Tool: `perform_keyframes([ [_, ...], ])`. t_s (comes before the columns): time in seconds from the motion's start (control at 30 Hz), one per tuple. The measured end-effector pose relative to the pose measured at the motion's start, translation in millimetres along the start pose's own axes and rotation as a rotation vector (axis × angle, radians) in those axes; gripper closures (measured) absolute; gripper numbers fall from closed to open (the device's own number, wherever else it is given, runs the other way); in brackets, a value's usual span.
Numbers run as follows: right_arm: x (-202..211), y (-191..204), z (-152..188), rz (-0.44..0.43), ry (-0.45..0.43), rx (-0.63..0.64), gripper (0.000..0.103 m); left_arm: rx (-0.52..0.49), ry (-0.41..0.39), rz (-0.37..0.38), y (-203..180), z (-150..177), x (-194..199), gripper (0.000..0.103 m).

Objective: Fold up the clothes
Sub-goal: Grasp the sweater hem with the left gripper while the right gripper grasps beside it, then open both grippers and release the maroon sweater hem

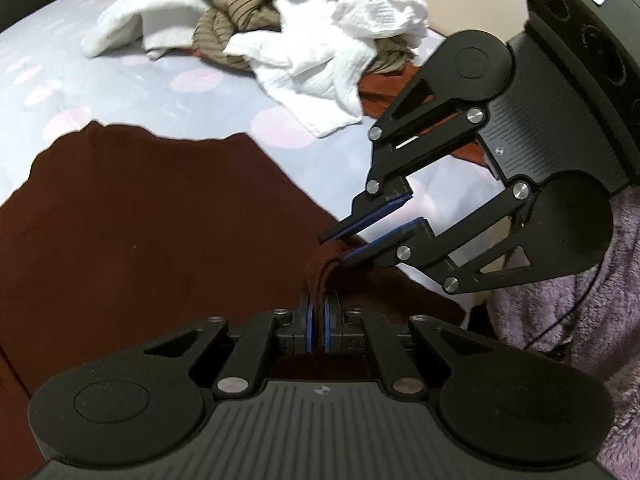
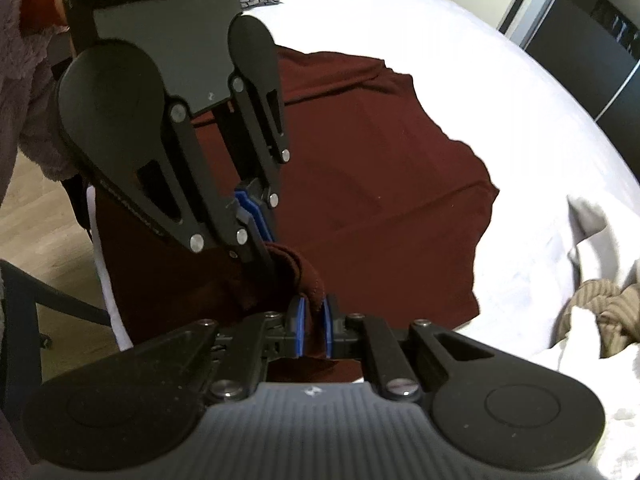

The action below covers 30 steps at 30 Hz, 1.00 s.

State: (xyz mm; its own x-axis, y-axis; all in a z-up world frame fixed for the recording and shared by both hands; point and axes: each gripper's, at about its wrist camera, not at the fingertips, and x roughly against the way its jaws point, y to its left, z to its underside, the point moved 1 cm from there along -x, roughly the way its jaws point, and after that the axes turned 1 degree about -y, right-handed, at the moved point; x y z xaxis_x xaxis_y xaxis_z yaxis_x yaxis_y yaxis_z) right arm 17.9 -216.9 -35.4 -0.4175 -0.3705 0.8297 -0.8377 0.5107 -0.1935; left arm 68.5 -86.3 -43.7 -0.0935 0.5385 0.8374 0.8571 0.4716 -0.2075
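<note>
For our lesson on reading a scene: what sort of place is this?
Most likely a bedroom: a bed sheet with pale pink spots under the dark red garment, and a pile of unfolded laundry waiting on it.

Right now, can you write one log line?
left gripper: shut on garment | right gripper: shut on garment | bed: pile

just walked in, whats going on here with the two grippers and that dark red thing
A person is folding a maroon garment spread on the bed. The left gripper and right gripper both have their jaws shut on the same bunched edge, close together. A pile of white and striped clothes waits further back.
</note>
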Motion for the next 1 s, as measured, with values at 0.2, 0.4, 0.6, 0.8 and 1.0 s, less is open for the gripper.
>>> perform_keyframes([
  [0.2,-9.6,-10.2,5.5,0.042,-0.002,-0.086,0.06,0.067,-0.028,-0.071,12.5,4.2,4.4,0.078],
  [0.4,4.1,-19.8,18.3,0.172,-0.008,-0.211,0.06,0.086,-0.077,-0.165,6.5,17.0,20.2,0.073],
  [0.6,12.8,-12.1,29.0,0.103,-0.041,-0.289,0.069,0.036,-0.053,-0.145,-24.7,32.7,13.6,0.073],
  [0.8,6.1,9.8,35.8,0.05,0.021,-0.293,0.071,0.021,-0.009,-0.209,-42.1,55.4,15.0,0.073],
  [1.0,19.9,35.0,20.2,0.048,-0.07,-0.243,0.069,0.048,-0.036,-0.283,-48.4,79.4,42.1,0.073],
])
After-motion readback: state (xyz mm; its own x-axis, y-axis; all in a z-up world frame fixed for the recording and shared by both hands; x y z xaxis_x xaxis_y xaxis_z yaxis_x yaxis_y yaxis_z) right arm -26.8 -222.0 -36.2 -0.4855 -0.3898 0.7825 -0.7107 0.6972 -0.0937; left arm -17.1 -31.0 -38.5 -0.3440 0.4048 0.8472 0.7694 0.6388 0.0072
